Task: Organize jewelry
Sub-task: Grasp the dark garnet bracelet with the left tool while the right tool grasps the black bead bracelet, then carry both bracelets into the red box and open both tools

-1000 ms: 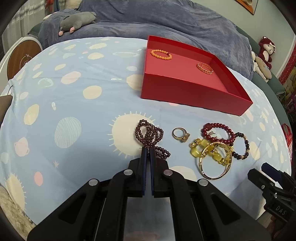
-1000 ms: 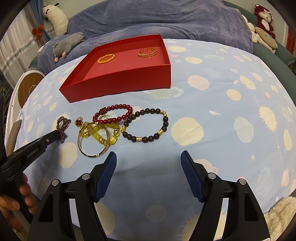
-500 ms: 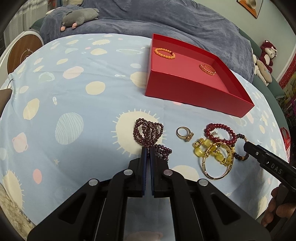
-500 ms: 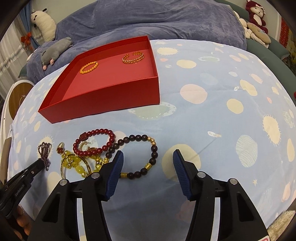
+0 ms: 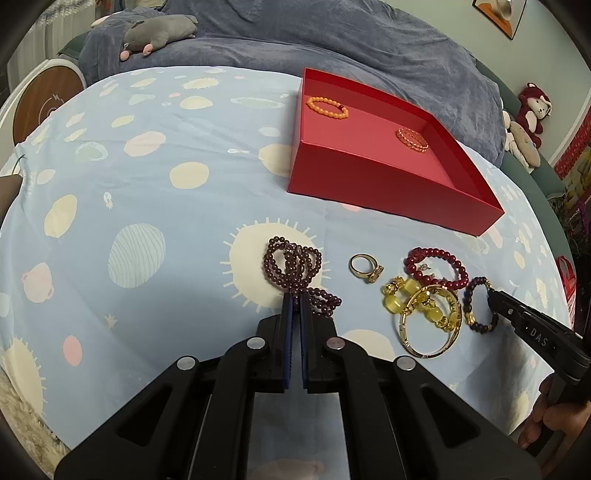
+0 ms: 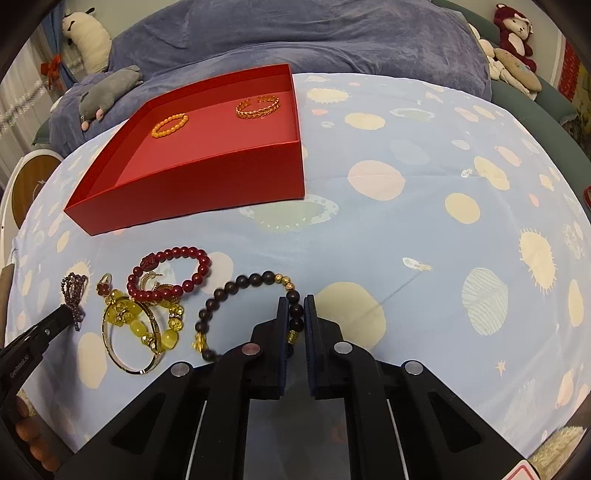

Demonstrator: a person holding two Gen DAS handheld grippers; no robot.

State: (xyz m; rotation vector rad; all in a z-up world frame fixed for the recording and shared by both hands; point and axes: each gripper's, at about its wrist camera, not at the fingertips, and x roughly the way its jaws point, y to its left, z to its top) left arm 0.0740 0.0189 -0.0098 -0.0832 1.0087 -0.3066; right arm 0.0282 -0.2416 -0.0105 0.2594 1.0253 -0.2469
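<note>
A red open box (image 5: 391, 184) (image 6: 207, 184) lies on the bed and holds an orange bead bracelet (image 5: 327, 107) (image 6: 170, 125) and a gold braided bangle (image 5: 412, 139) (image 6: 257, 106). My left gripper (image 5: 294, 301) is shut on a looped purple bead bracelet (image 5: 293, 264) (image 6: 74, 291) that rests on the sheet. My right gripper (image 6: 295, 308) is shut on a dark bead bracelet (image 6: 236, 291) (image 5: 476, 306). Between them lie a gold ring (image 5: 365, 266), a red bead bracelet (image 5: 437, 267) (image 6: 168, 273), a yellow bead bracelet (image 5: 417, 302) (image 6: 144, 325) and a gold bangle (image 5: 428, 328) (image 6: 129, 339).
The light blue patterned sheet (image 5: 147, 192) covers the bed. A blue-grey duvet (image 6: 295, 40) and a grey plush toy (image 5: 159, 33) lie behind the box. More plush toys (image 6: 513, 44) sit at the far right. A round wooden piece (image 5: 44, 99) stands at the left edge.
My right gripper moved forward to the dark bead bracelet and closed from wide open onto it. My left gripper stayed shut on the purple bracelet.
</note>
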